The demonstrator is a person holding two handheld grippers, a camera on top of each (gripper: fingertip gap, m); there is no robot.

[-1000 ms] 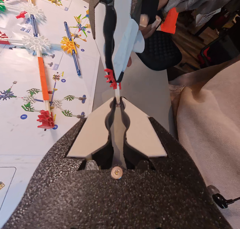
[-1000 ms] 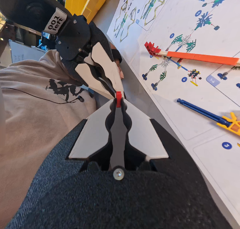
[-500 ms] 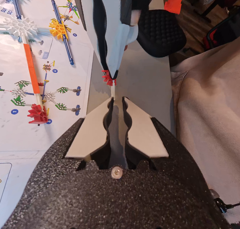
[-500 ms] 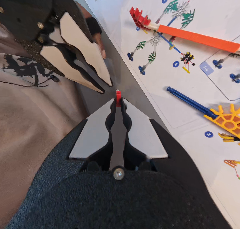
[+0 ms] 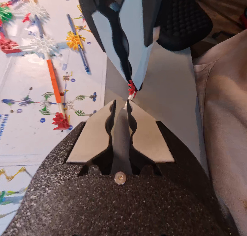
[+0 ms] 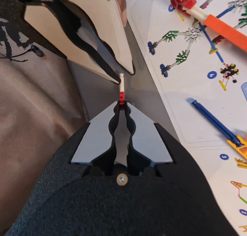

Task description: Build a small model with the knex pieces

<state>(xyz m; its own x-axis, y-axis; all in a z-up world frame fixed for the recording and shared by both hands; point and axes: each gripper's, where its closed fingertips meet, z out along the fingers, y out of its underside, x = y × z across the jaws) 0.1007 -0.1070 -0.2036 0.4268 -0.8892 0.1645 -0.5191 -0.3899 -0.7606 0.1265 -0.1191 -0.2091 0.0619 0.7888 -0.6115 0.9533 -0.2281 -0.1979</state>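
My right gripper (image 6: 121, 102) is shut on a small red connector (image 6: 121, 99) with a short white rod (image 6: 121, 82) plugged into its front. My left gripper (image 5: 121, 101) is open. The free end of the white rod (image 5: 127, 105) lies between its fingertips, against the right one. In the left wrist view the right gripper (image 5: 134, 88) comes down from above with the red connector (image 5: 131, 87) at its tips. In the right wrist view the left gripper (image 6: 125, 76) enters from the upper left. Both are above the grey table (image 5: 167, 95).
A white instruction sheet (image 5: 26, 135) lies on the left. On it are a model with an orange rod (image 5: 54, 81), a red connector (image 5: 60, 121) and a white snowflake connector (image 5: 43, 44), and a blue rod (image 5: 80, 46) with a yellow connector (image 5: 74, 40). A person's beige clothing (image 5: 227, 109) borders the table.
My left gripper was shut on the white rod one second ago and has opened. The rod stays in the red connector that my right gripper holds. Both grippers have shifted slightly.
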